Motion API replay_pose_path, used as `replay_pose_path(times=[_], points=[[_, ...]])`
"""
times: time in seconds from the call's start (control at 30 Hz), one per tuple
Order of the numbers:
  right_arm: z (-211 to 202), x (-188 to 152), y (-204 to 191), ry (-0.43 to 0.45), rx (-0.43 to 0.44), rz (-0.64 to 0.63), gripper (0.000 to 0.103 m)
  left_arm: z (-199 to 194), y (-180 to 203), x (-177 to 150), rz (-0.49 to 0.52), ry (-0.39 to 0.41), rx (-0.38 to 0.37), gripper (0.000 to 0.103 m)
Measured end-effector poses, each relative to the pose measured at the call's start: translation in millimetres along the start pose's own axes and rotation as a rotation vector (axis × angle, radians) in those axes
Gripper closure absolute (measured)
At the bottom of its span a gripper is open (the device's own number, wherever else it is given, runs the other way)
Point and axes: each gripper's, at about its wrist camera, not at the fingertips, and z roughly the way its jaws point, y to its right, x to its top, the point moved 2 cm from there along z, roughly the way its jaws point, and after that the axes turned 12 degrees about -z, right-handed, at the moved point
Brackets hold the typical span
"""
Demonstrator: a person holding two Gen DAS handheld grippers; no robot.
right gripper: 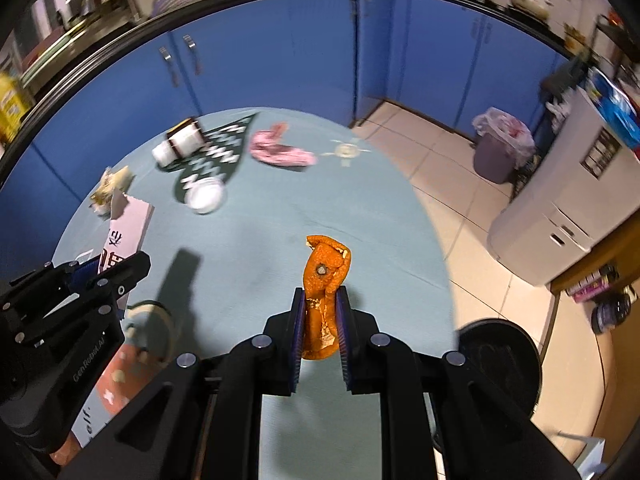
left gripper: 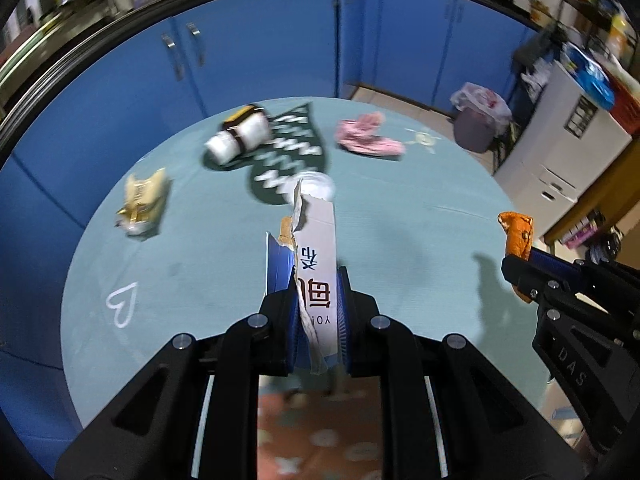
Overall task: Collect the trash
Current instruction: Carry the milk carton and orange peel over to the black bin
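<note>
My left gripper (left gripper: 316,280) is shut on a torn white cardboard box (left gripper: 316,264) with red characters, held above the round teal table (left gripper: 208,264). My right gripper (right gripper: 320,300) is shut on a piece of orange peel (right gripper: 326,276). The same peel (left gripper: 517,234) and the right gripper's fingers (left gripper: 524,270) show at the right of the left wrist view. On the table lie a crumpled yellow wrapper (left gripper: 142,202), a white bottle with a dark band (left gripper: 240,134), a crumpled pink wrapper (left gripper: 368,136) and a white round lid (right gripper: 206,196).
A grey trash bin (right gripper: 498,152) with a plastic liner stands on the tiled floor to the right, beside a white cabinet (right gripper: 560,216). Blue cupboard doors (right gripper: 280,52) run behind the table. A dark round stool (right gripper: 500,356) stands at the near right.
</note>
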Motion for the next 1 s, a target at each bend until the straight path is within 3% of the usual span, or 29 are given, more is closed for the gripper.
replay_pose_path(times=[0.5,1.0], points=[[-23.5,-51.1,102.7,0.006,-0.066,0.165,0.088,0.8,120.4,-20.6,0.188,-0.027,-0.053,0.086],[-37.5,-96.6,175.7,-0.015,-0.131,0.301,0.088,3.9,206.7,-43.5,0.331,-0.067,-0.122,0.086]])
